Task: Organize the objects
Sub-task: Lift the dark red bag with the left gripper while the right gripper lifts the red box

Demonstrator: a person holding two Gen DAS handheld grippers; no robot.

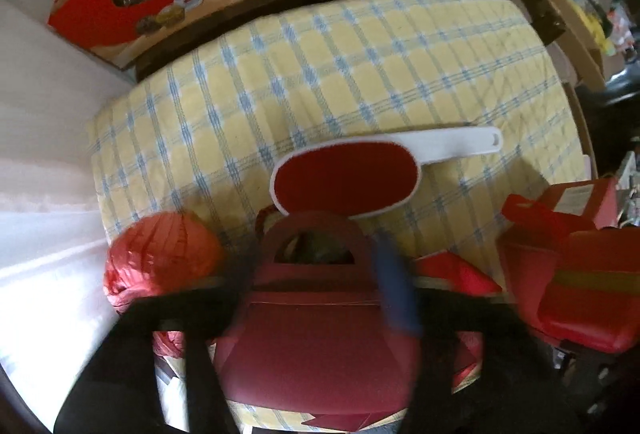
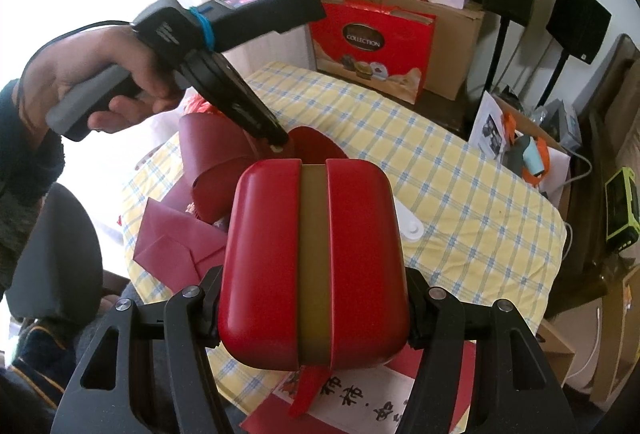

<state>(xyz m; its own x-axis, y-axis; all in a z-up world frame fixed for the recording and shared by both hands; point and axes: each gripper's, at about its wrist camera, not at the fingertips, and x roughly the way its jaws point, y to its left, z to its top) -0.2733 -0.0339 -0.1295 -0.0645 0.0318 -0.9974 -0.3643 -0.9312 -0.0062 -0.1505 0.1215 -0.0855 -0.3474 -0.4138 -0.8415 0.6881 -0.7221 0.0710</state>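
The room was pretty cluttered, cardboard cartons and a big glossy red gift box [image 2: 372, 46] stacked behind a round worktop [image 1: 360, 66] covered in a quilted yellow cloth with blue checks. As for progress, I'd say it was somewhere in the middle: most of the cloth was bare, but the near edge was still a jumble of red stuff. Biggest of it was a stiff dark-red paper bag [image 1: 320, 314] with a cut-out arch handle, standing open-topped straight under the left hand-held gripper [image 1: 308, 298], whose jaws were spread wide with nothing clamped between them, though the view there was blurry. The right hand-held gripper [image 2: 314, 298] was clamped on a smooth, rounded red box [image 2: 312, 266] with a dull gold band down the middle, held up over the near edge and not put anywhere yet. Beside the bag sat a crinkly red-orange ball [image 1: 160, 258], looked like a paper lantern, and flat maroon envelopes [image 2: 176, 246] lay loose. A lint brush [image 1: 348, 174], red velvety oval pad on a white plastic handle, lay alone mid-cloth, so that still needed a home too.
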